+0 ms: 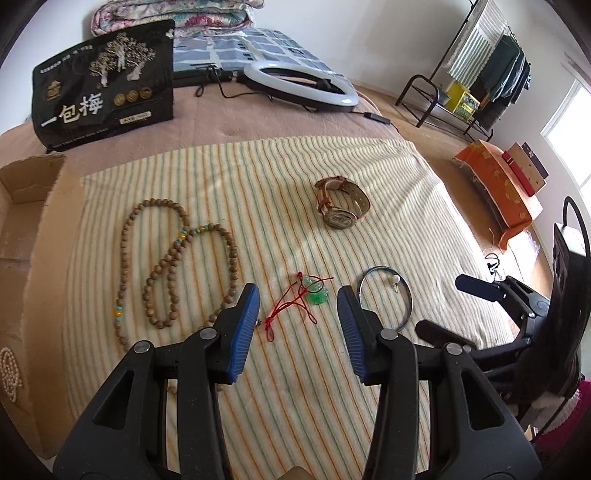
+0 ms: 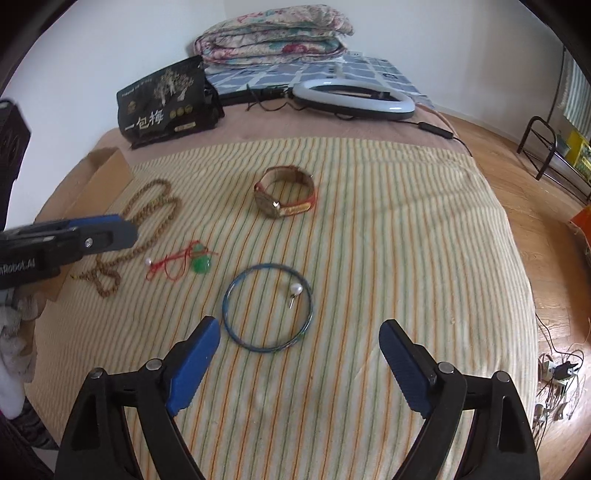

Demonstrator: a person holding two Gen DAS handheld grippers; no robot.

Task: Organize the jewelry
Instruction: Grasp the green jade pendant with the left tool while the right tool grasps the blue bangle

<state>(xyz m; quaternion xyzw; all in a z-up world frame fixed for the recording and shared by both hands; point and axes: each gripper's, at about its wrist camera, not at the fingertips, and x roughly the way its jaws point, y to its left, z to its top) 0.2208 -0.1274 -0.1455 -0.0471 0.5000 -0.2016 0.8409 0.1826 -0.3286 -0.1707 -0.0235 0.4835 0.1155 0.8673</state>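
Note:
On a striped towel (image 1: pixel 258 177) lie a wooden bead necklace (image 1: pixel 123 236), a brown-strapped watch (image 1: pixel 341 203), a green pendant on a red cord (image 1: pixel 318 296) and a thin blue bangle (image 1: pixel 405 291). My left gripper (image 1: pixel 298 295) hangs open just short of the pendant, with nothing between its pads. In the right wrist view, my right gripper (image 2: pixel 299 326) stands wide open over the near edge of the bangle (image 2: pixel 258 349), without touching it. A pearl earring (image 2: pixel 295 290) lies inside the ring. The pendant (image 2: pixel 201 264) and the left gripper's finger (image 2: pixel 110 232) are at the left.
A cardboard box (image 1: pixel 22 184) sits off the towel's left edge. A black printed bag (image 1: pixel 107 92), a ring light (image 1: pixel 301 86) with its cable and a folded quilt (image 2: pixel 273 33) lie at the back. The bed drops to a wooden floor (image 2: pixel 535 192) on the right.

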